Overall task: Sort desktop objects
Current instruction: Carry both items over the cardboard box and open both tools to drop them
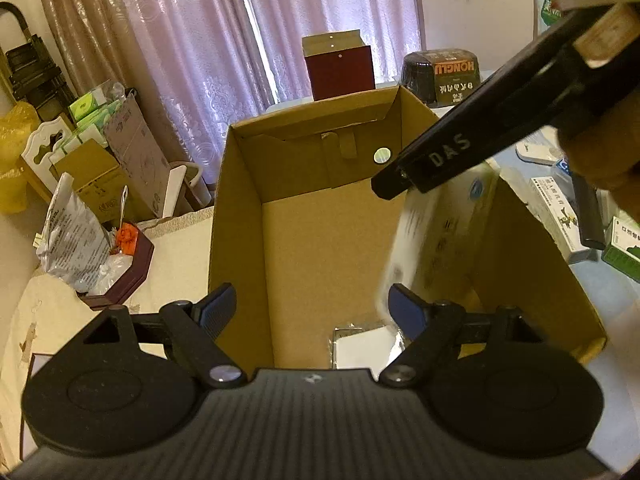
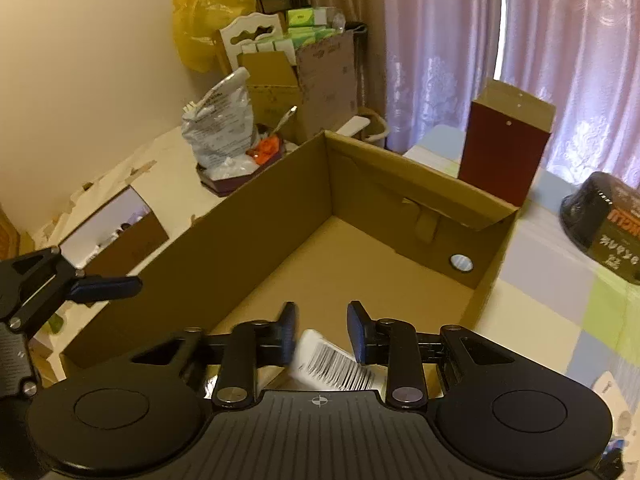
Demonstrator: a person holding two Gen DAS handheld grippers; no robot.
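Nearest the lens in the right wrist view, a white barcoded carton [image 2: 334,364] sits blurred between the fingers of the right claw [image 2: 322,330], which stand apart with gaps on both sides, so it looks released and dropping rather than clamped. From the left wrist view the same carton [image 1: 434,236] is a tilted white smear against the right wall of the cardboard box [image 1: 240,208], below the right claw's black finger [image 1: 436,164]. A silvery flat packet [image 1: 366,346] already lies on the box floor at the near end. My worry is the tilt: the carton could catch the box wall and come to rest leaning, or land on the packet and slide. The left claw [image 1: 310,312] hangs spread and empty over the box's near edge, and could be clipped by the falling carton. More small cartons [image 1: 560,216] wait on the worktop right of the box.
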